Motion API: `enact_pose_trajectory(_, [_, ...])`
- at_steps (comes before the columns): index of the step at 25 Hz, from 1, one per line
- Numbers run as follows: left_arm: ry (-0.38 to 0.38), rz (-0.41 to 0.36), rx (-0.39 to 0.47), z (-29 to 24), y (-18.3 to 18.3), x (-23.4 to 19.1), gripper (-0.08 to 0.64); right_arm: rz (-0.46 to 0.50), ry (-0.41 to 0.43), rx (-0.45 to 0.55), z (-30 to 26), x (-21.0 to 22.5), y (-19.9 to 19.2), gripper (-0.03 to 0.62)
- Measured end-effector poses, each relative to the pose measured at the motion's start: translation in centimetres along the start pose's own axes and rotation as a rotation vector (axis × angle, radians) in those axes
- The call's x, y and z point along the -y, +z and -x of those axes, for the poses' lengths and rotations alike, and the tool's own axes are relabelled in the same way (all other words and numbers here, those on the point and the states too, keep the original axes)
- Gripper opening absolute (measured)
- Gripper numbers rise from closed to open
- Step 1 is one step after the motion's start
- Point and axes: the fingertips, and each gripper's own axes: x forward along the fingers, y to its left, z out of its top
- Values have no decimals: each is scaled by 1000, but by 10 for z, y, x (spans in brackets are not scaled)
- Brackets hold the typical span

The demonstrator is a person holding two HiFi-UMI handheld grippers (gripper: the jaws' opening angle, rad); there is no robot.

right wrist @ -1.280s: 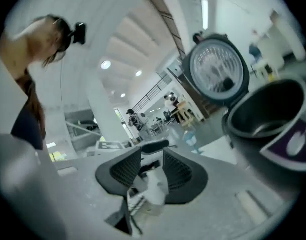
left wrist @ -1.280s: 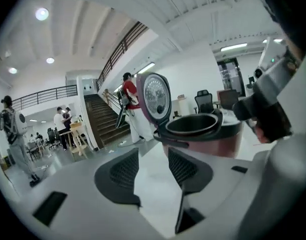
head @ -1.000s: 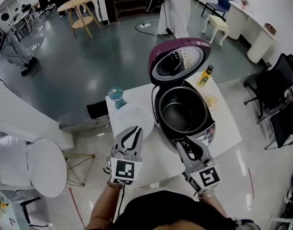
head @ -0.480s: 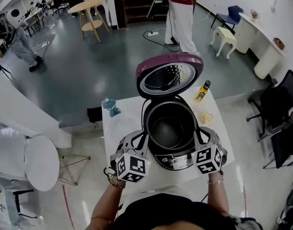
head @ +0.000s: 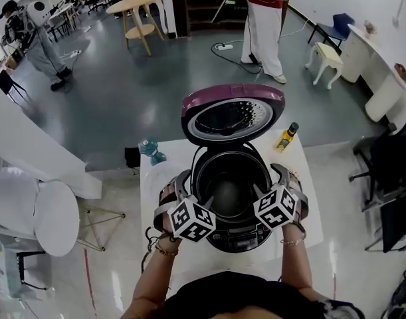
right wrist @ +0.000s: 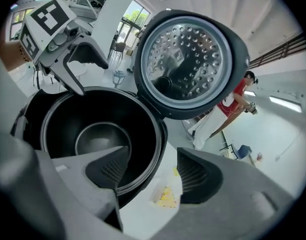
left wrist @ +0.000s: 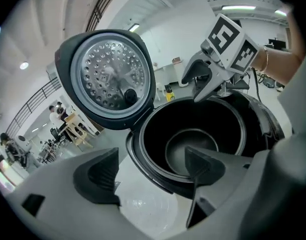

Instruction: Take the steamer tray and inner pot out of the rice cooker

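The rice cooker [head: 232,234] stands open on the white table, its purple lid [head: 232,111] raised at the back. The dark inner pot [head: 228,186] [left wrist: 193,134] [right wrist: 100,126] sits inside it. My left gripper [head: 189,193] [left wrist: 150,171] straddles the pot's left rim and my right gripper [head: 274,183] [right wrist: 153,174] straddles the right rim. Both sets of jaws have just been opening; the rim lies between the pads without being pressed. A white round steamer tray [left wrist: 142,209] lies on the table under the left gripper.
A yellow bottle [head: 286,137] stands behind the cooker at the right and a teal object [head: 149,148] at the table's back left corner. A yellow scrap [right wrist: 165,198] lies beside the cooker. A person [head: 266,12] stands beyond the table. A round white side table [head: 56,218] is at the left.
Both grippers have moved forward from the table's front to the cooker's two sides, tilted down, and their jaws have opened around the pot's rim.
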Motion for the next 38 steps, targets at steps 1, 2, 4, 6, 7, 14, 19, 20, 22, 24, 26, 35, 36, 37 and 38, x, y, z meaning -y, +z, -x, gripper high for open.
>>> enact_pose_trajectory(1, [-9,5,-16,-6,2,0,406,8,16,-11,-5,2,1,296])
enact_pose_trajectory(2, [-23,12,-32,-12,3,1,416,17,32,-26,-11,4,1,302])
enact_pose_trajectory(4, [-40,18,-59,-23,5,1,430,45,52,-63,-24,8,-1,310])
enact_pose_trajectory(6, [-35,9,-81,-35,5,0,433,66,73,-96,-38,9,-4,315])
enact_pose_trajectory(7, [-31,1,-96,-40,3,0,433,71,89,-110,-44,7,-5,318])
enact_pose_trajectory(14, [-37,-88,-279,-71,-23,4,433,126,68,-240,-82,5,-20,325])
enact_pose_trajectory(19, [-50,17,-295,-76,-25,-10,433,59,47,-241,-89,21,-21,325])
enact_pose_trajectory(20, [-41,35,-302,-76,-26,-14,432,40,67,-234,-89,21,-20,325])
enact_pose_trajectory(22, [-16,44,-316,-77,-27,-20,433,5,83,-223,-89,24,-21,325])
enact_pose_trajectory(24, [6,32,-326,-79,-27,-24,432,-20,72,-204,-87,26,-20,322])
enact_pose_trajectory(26, [11,38,-328,-80,-28,-25,433,-48,77,-169,-82,26,-15,288])
enact_pose_trajectory(35, [32,121,-296,-77,-26,-36,433,-163,108,-39,-64,28,0,156])
enact_pose_trajectory(36, [35,127,-294,-76,-26,-37,433,-167,109,-28,-62,28,2,152])
enact_pose_trajectory(37, [39,130,-292,-75,-25,-38,433,-168,109,-16,-60,28,4,147])
enact_pose_trajectory(38, [43,130,-290,-73,-24,-39,433,-166,109,-4,-57,28,7,140])
